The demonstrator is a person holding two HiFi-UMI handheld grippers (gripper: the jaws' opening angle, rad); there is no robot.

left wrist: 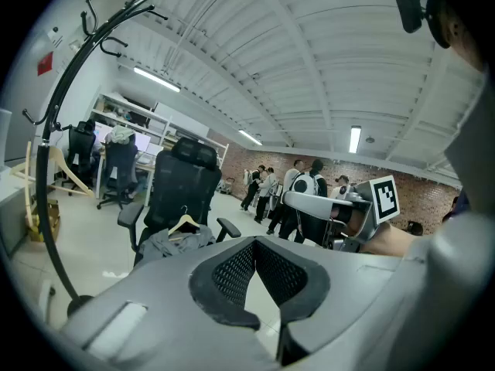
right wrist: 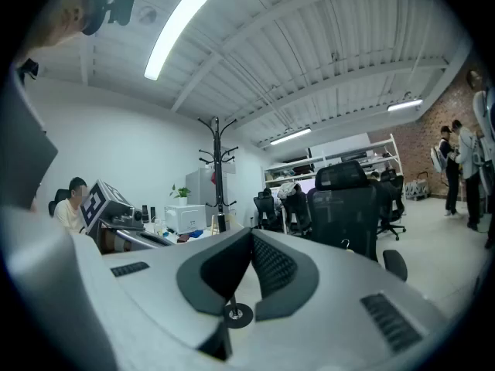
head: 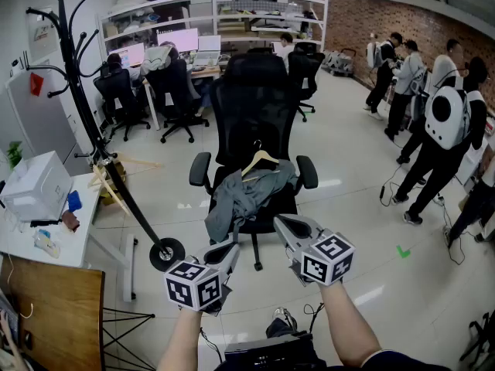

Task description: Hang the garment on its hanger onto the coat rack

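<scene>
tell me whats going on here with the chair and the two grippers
A person holds a gripper in each hand, out in front of a black office chair. The left gripper and the right gripper are both shut with nothing between their jaws. A grey garment on a wooden hanger lies on the chair seat, not yet picked up. The black coat rack stands off to the left of the chair.
</scene>
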